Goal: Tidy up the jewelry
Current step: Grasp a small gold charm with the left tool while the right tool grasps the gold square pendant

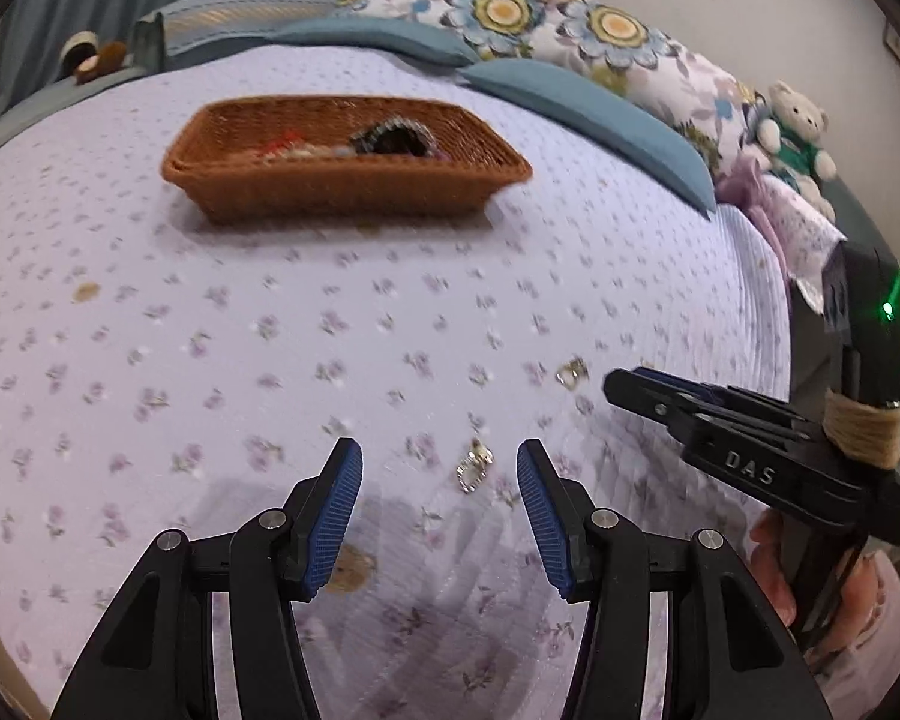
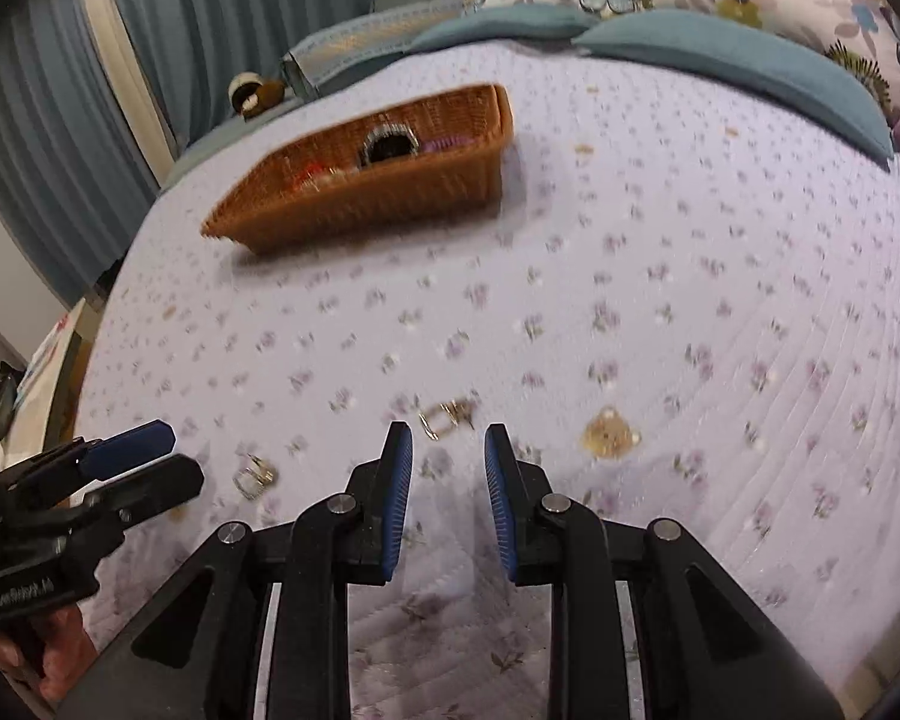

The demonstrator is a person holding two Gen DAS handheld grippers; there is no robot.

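A brown wicker basket (image 1: 342, 183) sits on the bed and holds a dark bracelet (image 1: 393, 135) and several small colourful pieces. It also shows in the right wrist view (image 2: 390, 192). A small gold jewelry piece (image 1: 473, 467) lies on the sheet between my left gripper's (image 1: 439, 468) open, empty fingertips. A second gold piece (image 1: 572, 371) lies just ahead of my right gripper (image 1: 621, 387). In the right wrist view that piece (image 2: 447, 417) lies just beyond my open, empty right gripper (image 2: 448, 450). The first piece (image 2: 255, 477) lies beside my left gripper (image 2: 168, 456).
The bed has a lilac floral sheet (image 1: 270, 330) with brownish stains (image 2: 611, 433). Teal and floral pillows (image 1: 570, 36) line the far side, with a teddy bear (image 1: 795, 132) at right. Blue curtains (image 2: 90, 90) hang at left.
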